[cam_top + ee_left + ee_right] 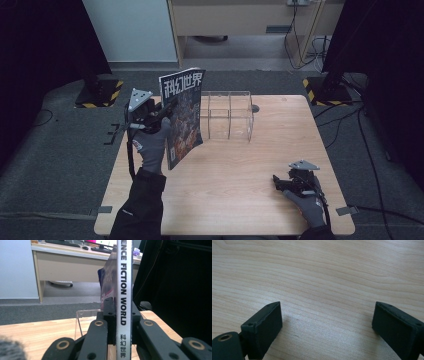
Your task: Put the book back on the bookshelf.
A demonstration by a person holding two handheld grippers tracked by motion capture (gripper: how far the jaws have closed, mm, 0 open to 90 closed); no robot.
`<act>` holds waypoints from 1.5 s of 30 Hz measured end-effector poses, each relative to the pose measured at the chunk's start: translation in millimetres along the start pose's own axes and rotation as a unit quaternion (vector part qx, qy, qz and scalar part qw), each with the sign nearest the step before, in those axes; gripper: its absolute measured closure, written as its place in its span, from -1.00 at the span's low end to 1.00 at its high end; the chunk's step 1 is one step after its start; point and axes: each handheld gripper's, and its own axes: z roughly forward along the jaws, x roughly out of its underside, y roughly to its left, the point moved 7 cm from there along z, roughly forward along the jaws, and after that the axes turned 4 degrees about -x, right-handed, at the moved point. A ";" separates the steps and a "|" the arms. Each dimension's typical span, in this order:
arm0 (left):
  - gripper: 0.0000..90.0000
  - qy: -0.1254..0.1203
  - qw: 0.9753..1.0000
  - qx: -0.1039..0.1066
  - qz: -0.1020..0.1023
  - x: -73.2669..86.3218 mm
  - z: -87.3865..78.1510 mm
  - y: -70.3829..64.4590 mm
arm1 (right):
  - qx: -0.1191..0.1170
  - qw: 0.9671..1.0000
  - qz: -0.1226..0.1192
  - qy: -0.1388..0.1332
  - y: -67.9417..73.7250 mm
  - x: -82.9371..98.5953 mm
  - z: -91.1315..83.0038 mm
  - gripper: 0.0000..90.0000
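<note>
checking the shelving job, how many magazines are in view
1. The magazine is held upright above the table's left side, clamped at its spine in the left gripper, beside the clear acrylic organizer. The organizer's compartments look empty.

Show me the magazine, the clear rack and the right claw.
magazine [183,107], high view, front cover.
clear rack [239,120], high view, right compartment wall.
right claw [325,322], right gripper view, gap between the open jaws.

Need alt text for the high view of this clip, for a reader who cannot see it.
The left gripper holds a magazine upright above the wooden table, beside a clear plastic organizer. The right gripper rests open near the table's front right corner.
</note>
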 end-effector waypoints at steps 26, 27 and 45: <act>0.83 -0.009 0.999 -0.042 -0.011 -0.5 48.7 12.1 | 0.003 1.000 -0.001 -0.001 -0.2 -0.1 0.0 -0.79; 0.83 -0.008 0.999 -0.042 -0.014 -0.1 51.0 12.7 | 0.002 1.000 -0.001 -0.001 -0.2 -0.1 0.0 -0.79; 0.83 -0.004 0.998 -0.062 -0.030 7.0 81.4 20.1 | 0.003 1.000 0.000 -0.001 0.1 0.0 0.0 -0.79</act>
